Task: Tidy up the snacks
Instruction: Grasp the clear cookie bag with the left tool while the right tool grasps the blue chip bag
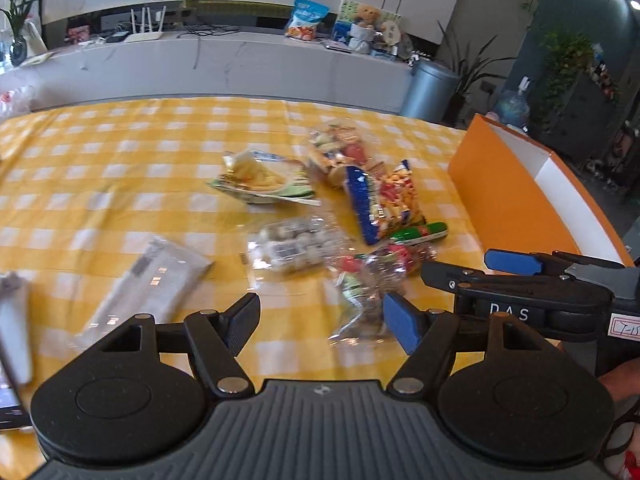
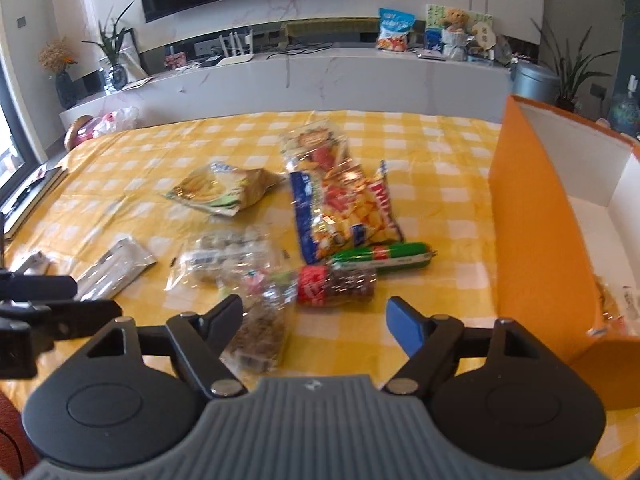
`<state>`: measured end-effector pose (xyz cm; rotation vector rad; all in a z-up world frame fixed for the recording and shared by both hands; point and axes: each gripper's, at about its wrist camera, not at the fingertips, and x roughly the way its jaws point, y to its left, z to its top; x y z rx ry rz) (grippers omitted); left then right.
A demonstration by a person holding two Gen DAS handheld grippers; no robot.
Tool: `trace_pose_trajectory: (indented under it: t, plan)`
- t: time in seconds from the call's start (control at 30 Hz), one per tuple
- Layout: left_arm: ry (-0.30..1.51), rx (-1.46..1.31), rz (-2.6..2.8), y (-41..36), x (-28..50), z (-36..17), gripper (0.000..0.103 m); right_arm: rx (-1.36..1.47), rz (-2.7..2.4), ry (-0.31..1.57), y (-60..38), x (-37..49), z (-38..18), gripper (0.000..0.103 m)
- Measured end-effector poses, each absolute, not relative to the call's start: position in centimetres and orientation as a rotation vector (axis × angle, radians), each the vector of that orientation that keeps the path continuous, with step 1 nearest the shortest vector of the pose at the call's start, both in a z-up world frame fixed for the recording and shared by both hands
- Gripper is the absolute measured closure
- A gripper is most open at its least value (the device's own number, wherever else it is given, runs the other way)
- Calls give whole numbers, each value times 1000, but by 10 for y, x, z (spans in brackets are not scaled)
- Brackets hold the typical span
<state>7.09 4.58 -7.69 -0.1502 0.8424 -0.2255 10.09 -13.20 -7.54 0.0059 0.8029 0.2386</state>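
On the yellow checked tablecloth, left of the orange box, the snacks lie scattered: a chip bag, a green sausage stick, a red-labelled packet and a clear nut pouch nearest you. Your right gripper hovers over that pouch, fingers spread wide and holding nothing. Your left gripper is likewise open and empty. You seem to be between picks; the box already holds something. Next, lower onto one packet, close, and carry it right into the box.
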Motion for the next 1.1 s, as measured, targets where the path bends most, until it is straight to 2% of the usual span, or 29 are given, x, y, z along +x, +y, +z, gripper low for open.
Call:
trace_pose_trajectory:
  t: [0.2,0.23,0.63,0.77,0.9,0.93,1.1]
  plan:
    - [828,-162,-252,17,81,-97,17,-22,199,765,-149,112,-76,29]
    - [824,-175,-250,15,83,-99,16,-25,190,765,-151,114,-76,34]
    - [841,-69,-182,-20,94,-121,15,12,218,748,-167,124,-89,35]
    - [843,-60,-188,-18,94,-122,37,-6,234,747,-164,125,-94,34]
    - [838,-55,-183,-13,93,-120,48,-58,258,723,-156,128,-96,29]
    - [835,-49,-177,-12,92,-118,57,-66,264,718,-155,129,-97,29]
    - [785,-50,-137,2,87,-103,59,-93,286,696,-146,139,-99,20]
